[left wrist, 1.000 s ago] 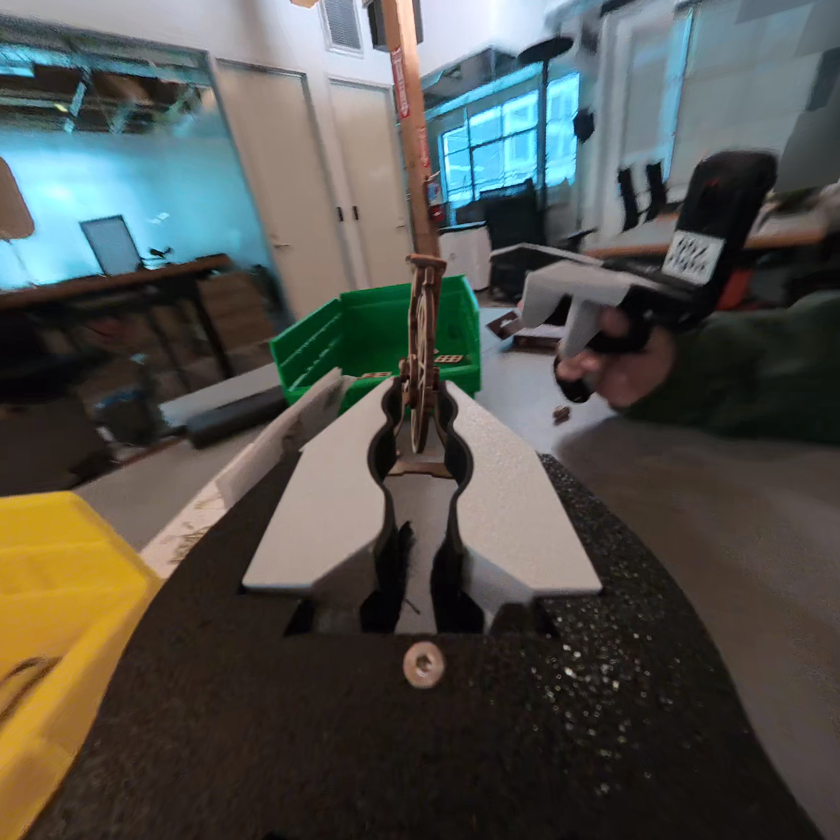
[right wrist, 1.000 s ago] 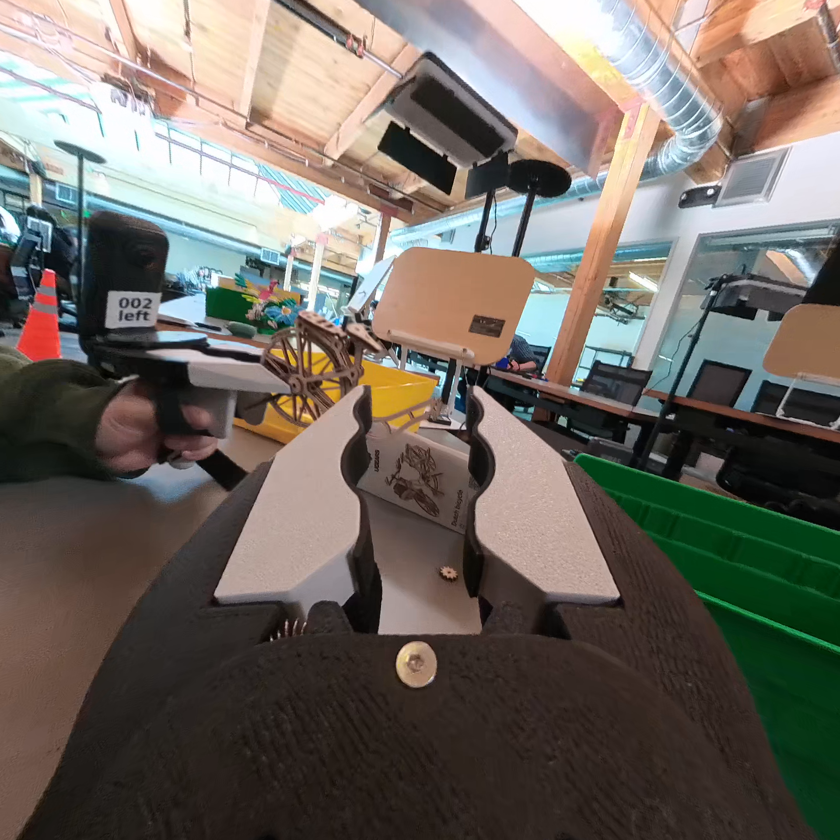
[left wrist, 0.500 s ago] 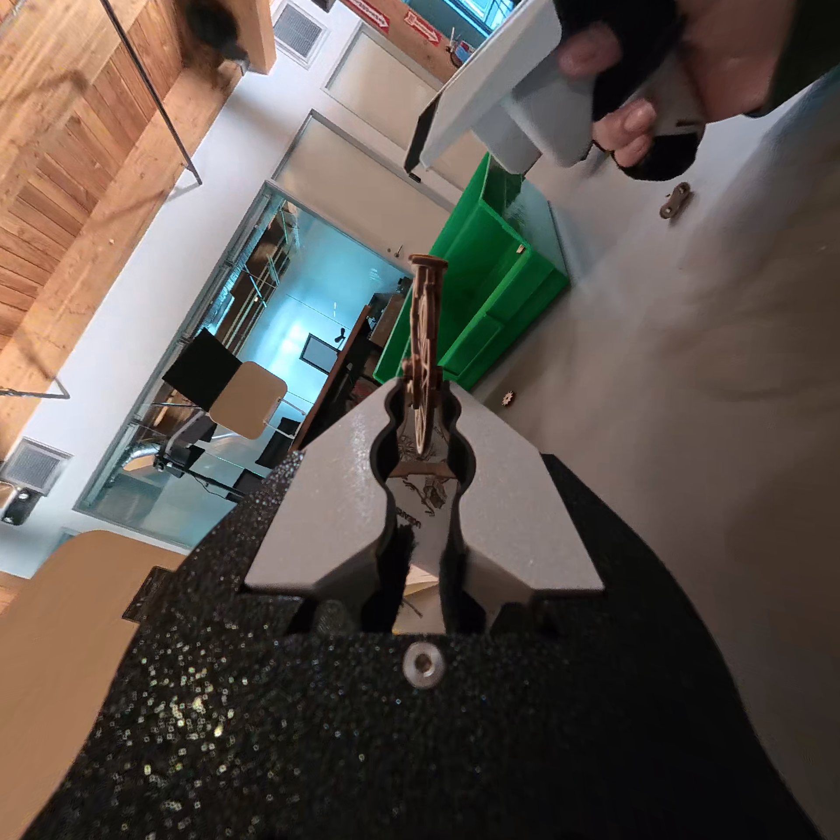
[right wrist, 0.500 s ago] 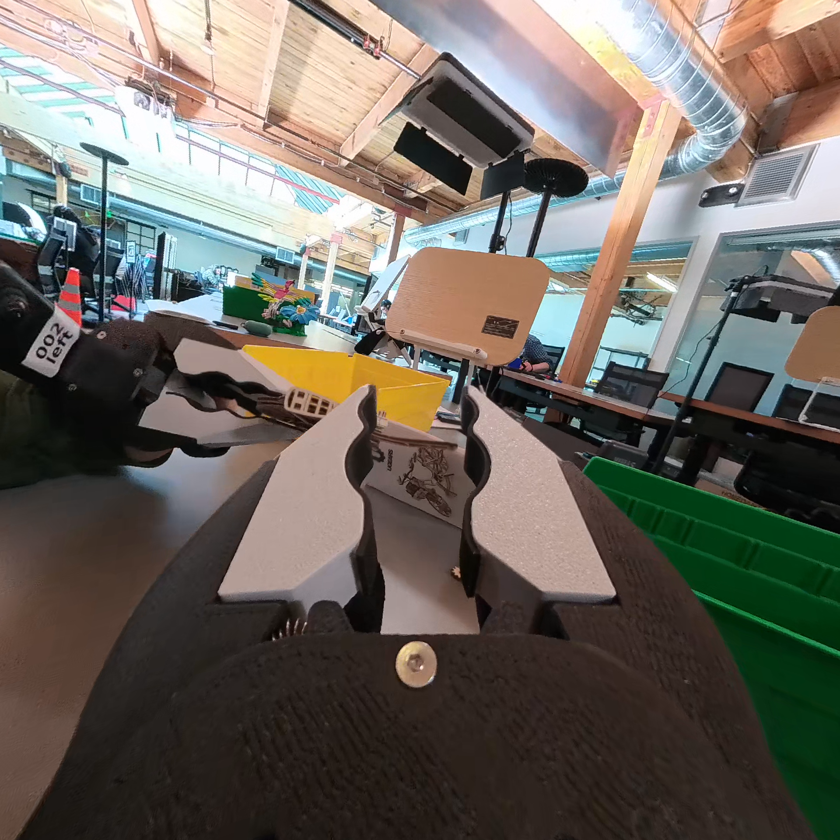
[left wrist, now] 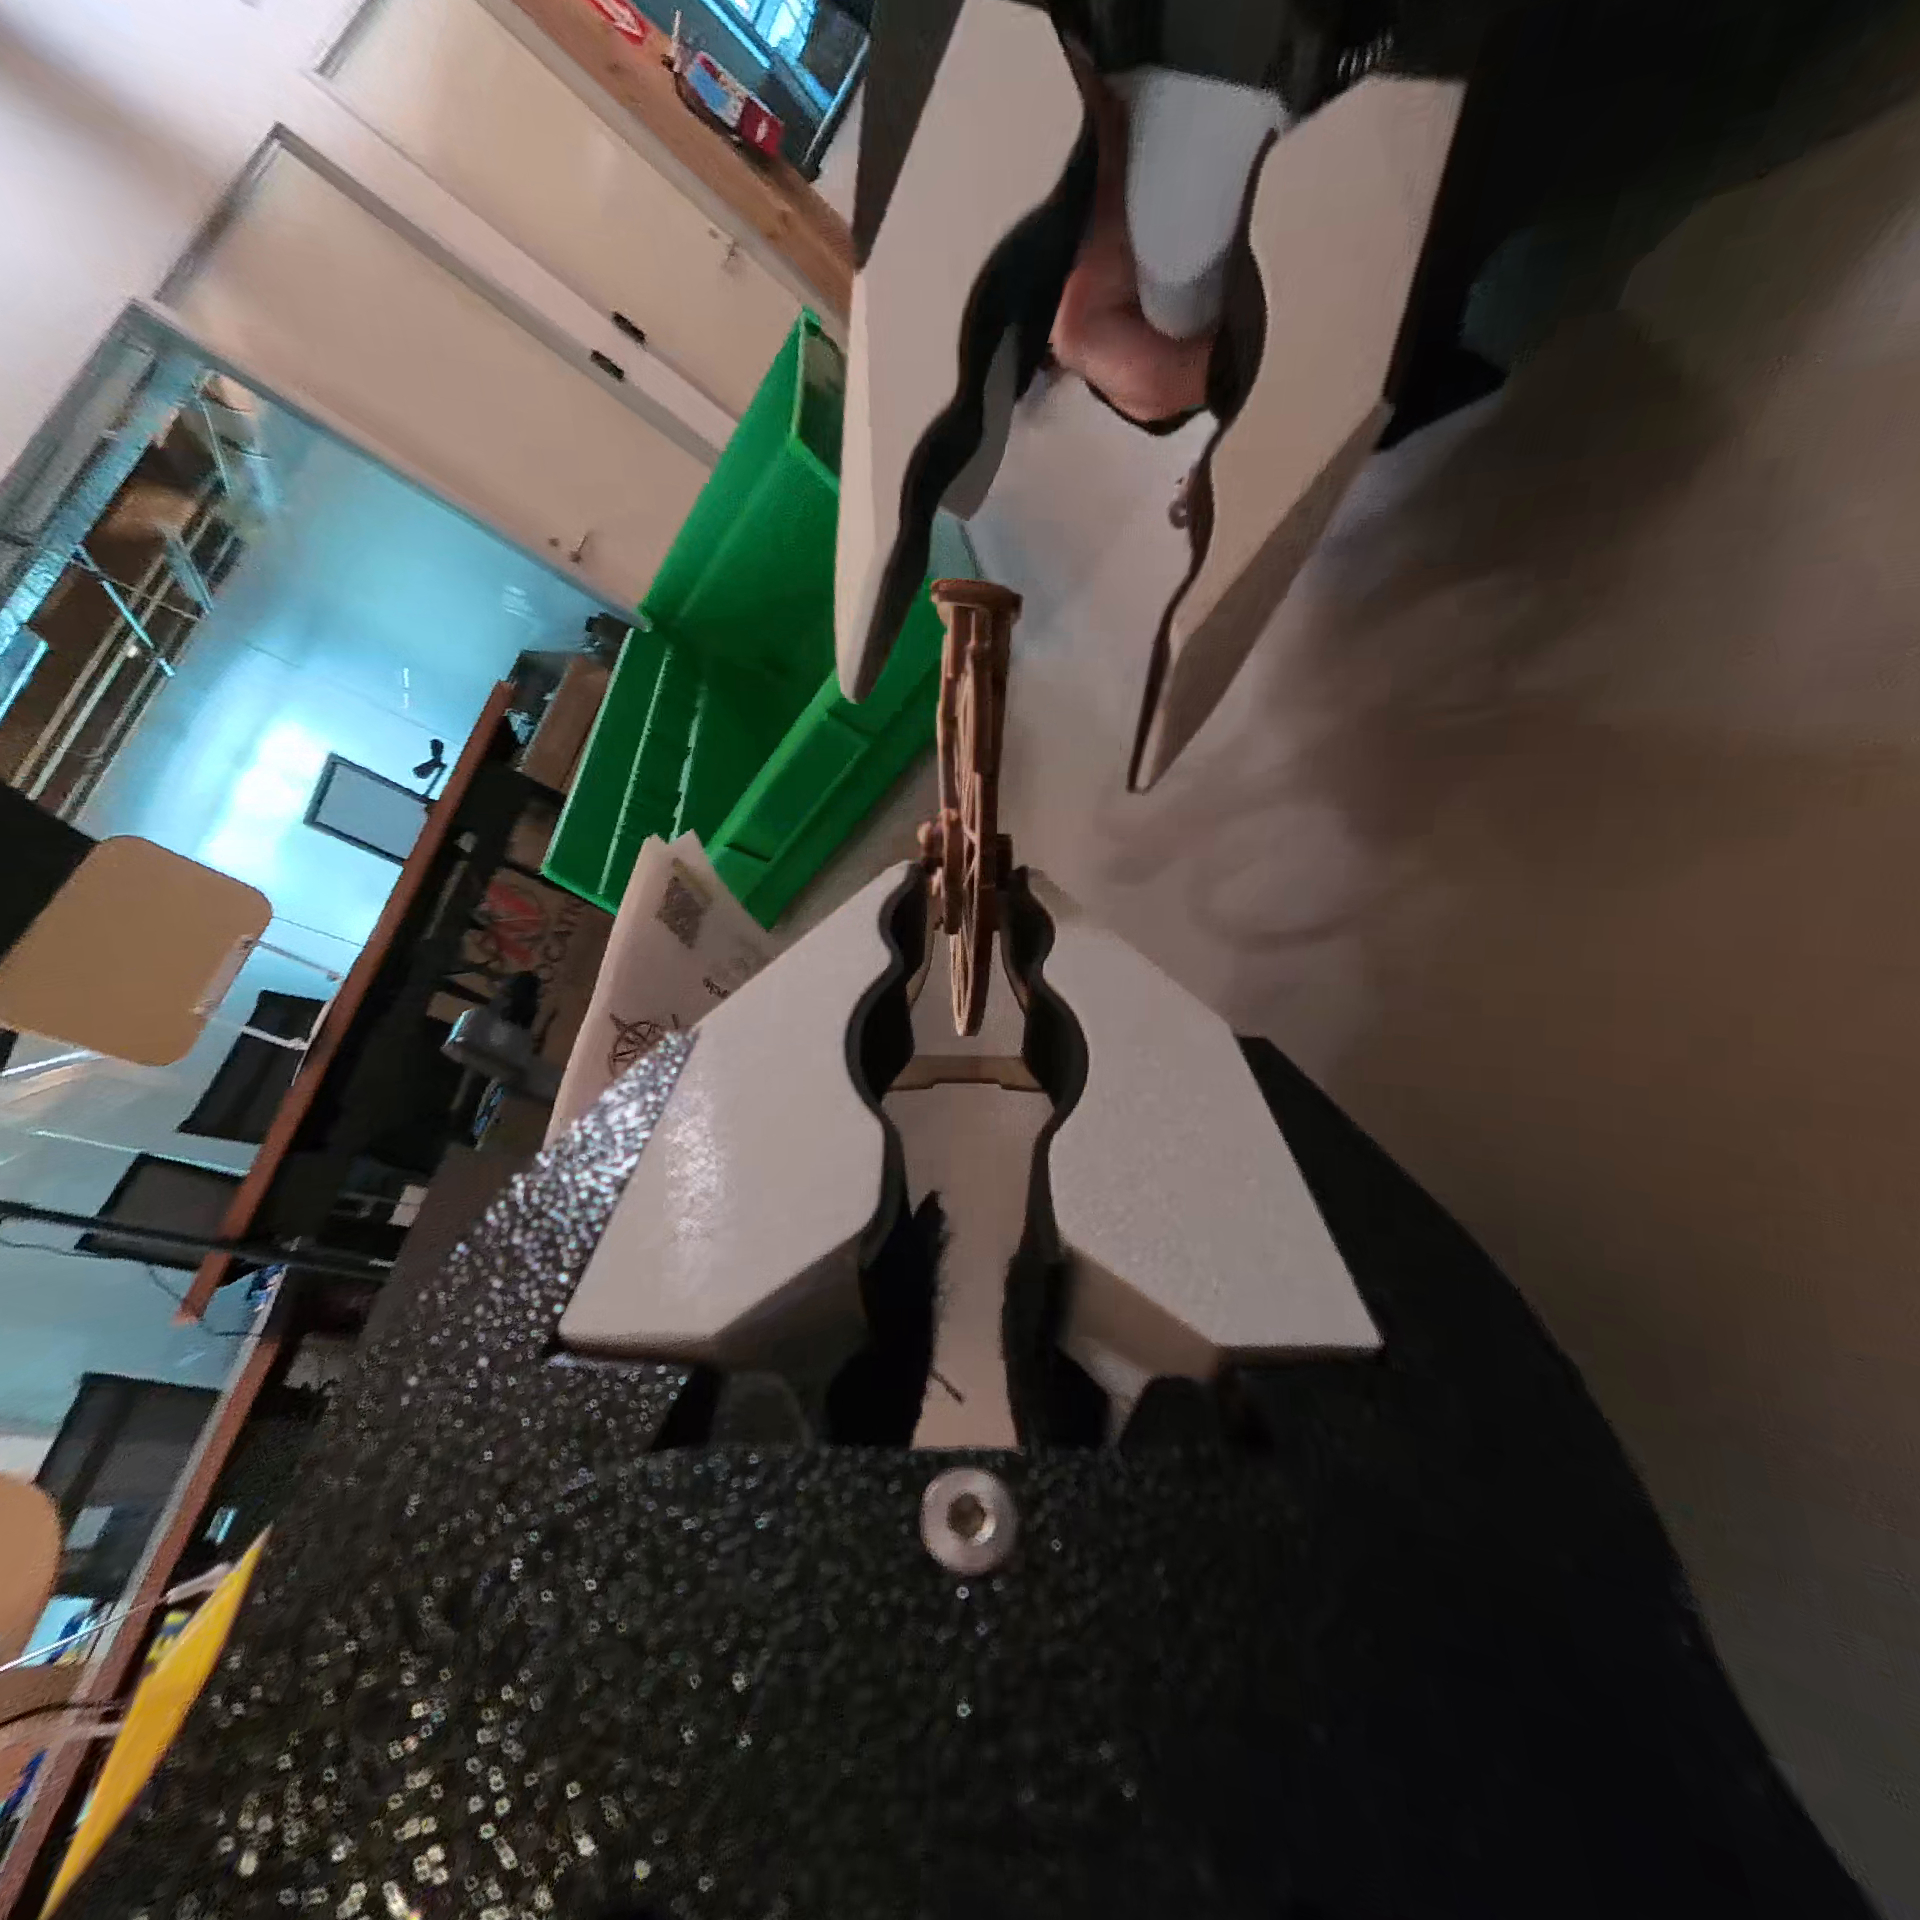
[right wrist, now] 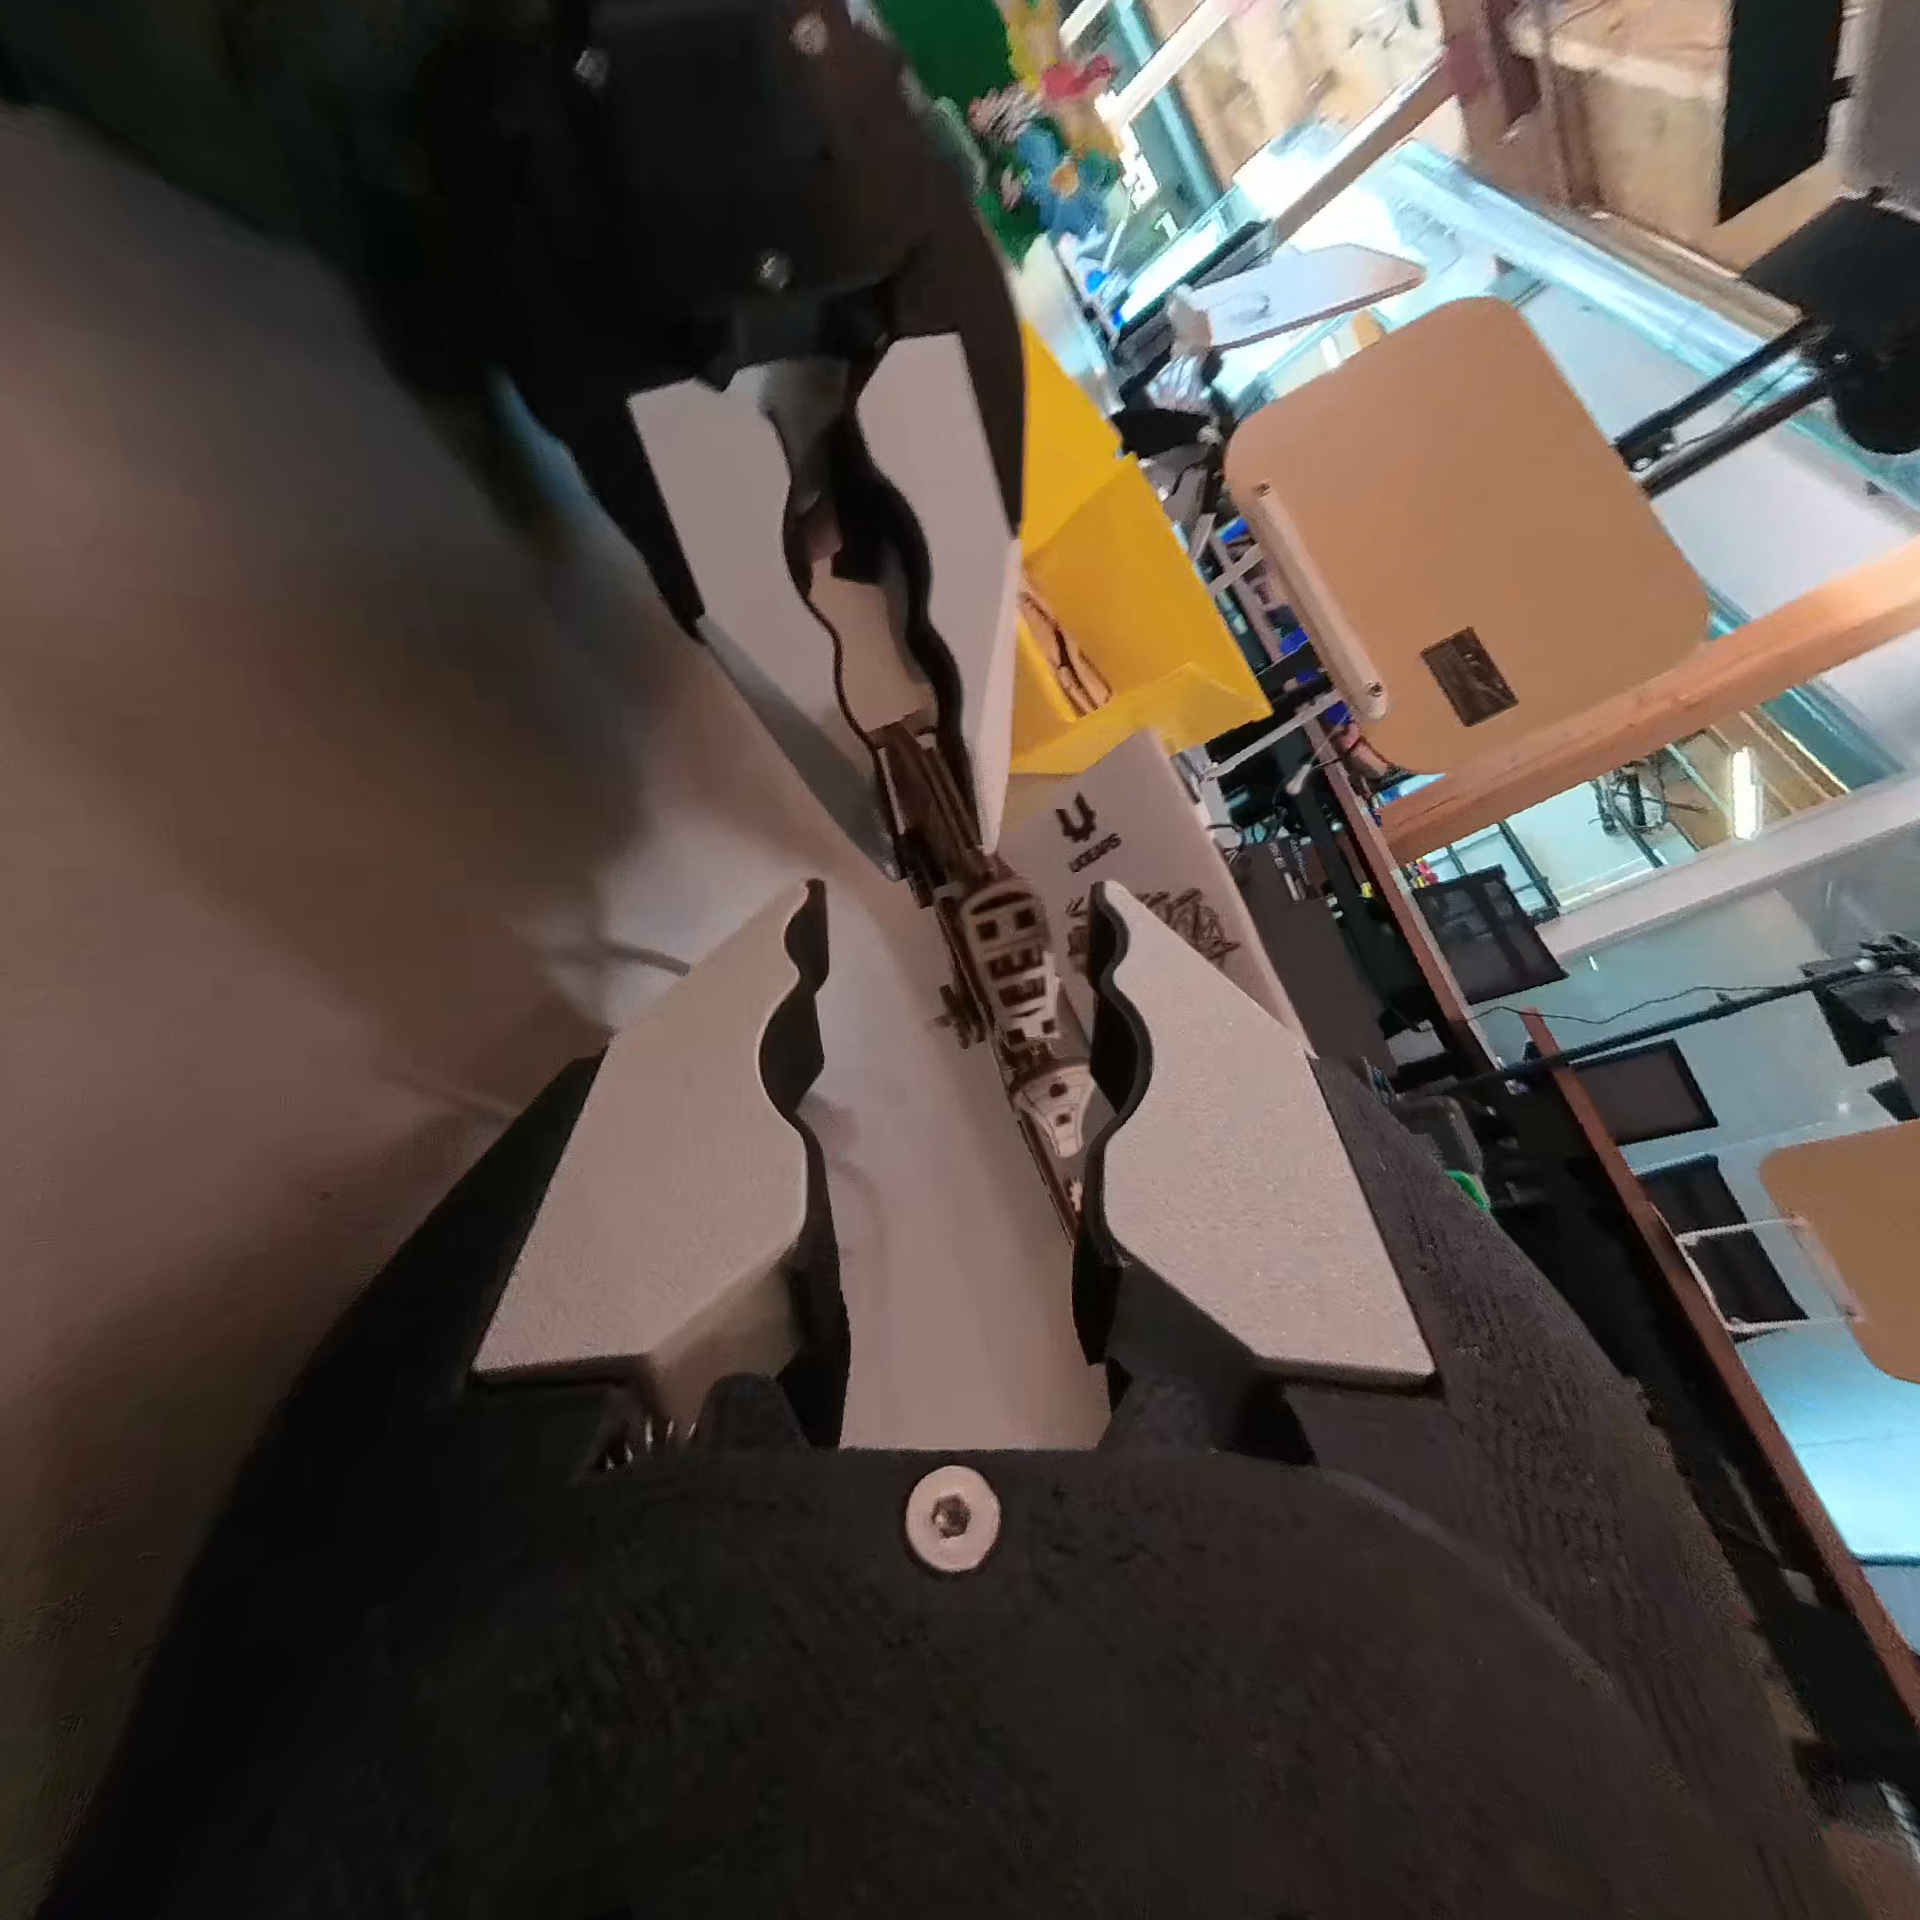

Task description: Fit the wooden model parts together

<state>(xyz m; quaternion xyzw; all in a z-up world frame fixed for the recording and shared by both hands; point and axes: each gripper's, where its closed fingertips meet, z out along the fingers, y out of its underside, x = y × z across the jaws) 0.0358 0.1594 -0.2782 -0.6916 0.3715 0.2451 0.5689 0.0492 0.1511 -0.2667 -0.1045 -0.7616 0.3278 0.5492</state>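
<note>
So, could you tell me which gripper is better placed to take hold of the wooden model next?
Right gripper: open, its fingers already either side of the wooden model that the left gripper clamps.

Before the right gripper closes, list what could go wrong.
1. The left gripper pinches the wooden model only at one end, so a push from the right gripper may twist it loose.
2. The model sits beside the right-hand finger, not centred between the open jaws, so closing could knock it sideways.
3. The two grippers' tips are nearly touching, so they may collide.
</note>
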